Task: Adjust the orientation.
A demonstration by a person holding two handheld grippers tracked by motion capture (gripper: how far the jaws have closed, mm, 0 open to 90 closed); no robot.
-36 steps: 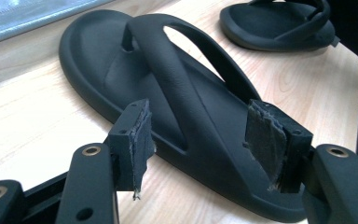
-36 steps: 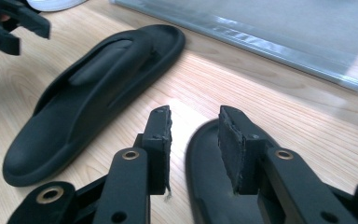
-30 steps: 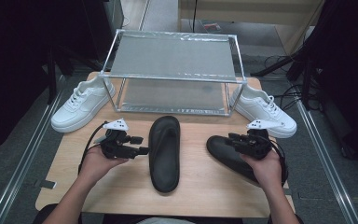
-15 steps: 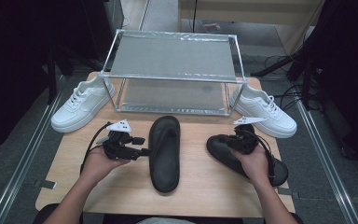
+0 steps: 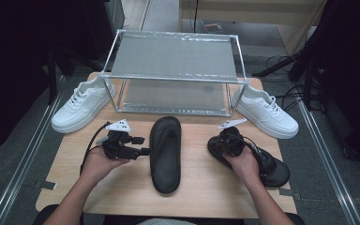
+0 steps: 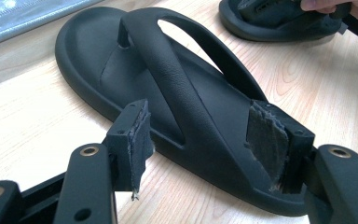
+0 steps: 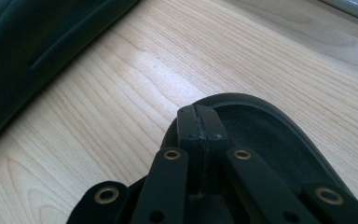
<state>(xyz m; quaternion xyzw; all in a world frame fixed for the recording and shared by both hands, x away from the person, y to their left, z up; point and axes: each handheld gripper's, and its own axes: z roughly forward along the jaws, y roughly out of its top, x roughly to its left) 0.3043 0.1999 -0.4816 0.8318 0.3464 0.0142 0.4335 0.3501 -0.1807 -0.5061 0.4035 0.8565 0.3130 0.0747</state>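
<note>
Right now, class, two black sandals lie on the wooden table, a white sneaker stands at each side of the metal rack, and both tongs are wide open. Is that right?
Not quite. The left tongs are open around the middle sandal, but the right tongs are shut, pads pressed together over the right sandal, as the right gripper view shows. The rest stands.

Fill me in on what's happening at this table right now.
A person works two black sandals on a wooden table. The left hand-held gripper, jaws open, points at the side of the middle sandal without gripping it. The right hand-held gripper is shut, nothing between its pads, over the right sandal. Two white sneakers flank a metal rack.
</note>
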